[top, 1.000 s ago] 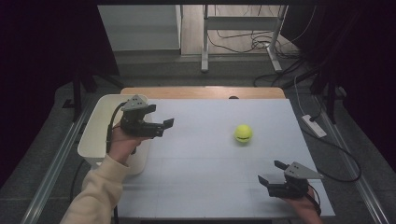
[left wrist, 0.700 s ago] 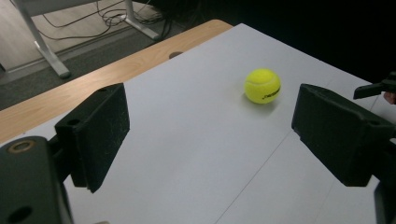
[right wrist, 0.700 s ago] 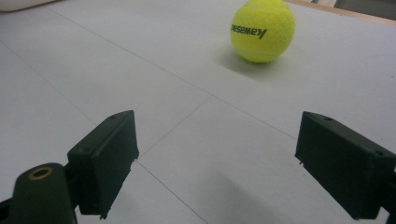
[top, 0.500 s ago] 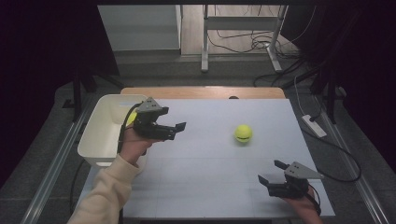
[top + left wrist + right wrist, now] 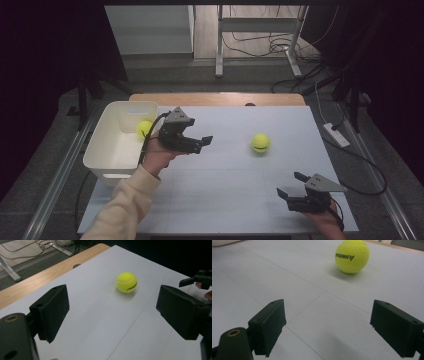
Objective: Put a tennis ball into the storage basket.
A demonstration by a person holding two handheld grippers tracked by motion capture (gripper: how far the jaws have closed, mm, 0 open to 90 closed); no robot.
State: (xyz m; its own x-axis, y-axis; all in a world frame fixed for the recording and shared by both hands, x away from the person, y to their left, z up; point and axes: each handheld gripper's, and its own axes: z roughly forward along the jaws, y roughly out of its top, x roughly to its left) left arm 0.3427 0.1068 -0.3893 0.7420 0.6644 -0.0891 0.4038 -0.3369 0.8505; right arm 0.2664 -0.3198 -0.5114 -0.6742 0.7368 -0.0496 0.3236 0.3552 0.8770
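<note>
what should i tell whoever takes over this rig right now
Left gripper: jaws open, nothing between them, just right of the white bin, pointing at the ball on the table.
Right gripper: jaws open, nothing held, near the table's front right corner.
Done: one tennis ball lies in the bin.
Left: the second tennis ball sits free on the white table, probably bound for the bin too.

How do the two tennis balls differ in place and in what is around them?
One tennis ball lies inside the white bin at the table's left edge; the other tennis ball lies free on the white table top. The bin's ball is partly hidden behind the left gripper; the table's ball shows whole, with dark lettering. Both are yellow-green, and neither is gripped.
</note>
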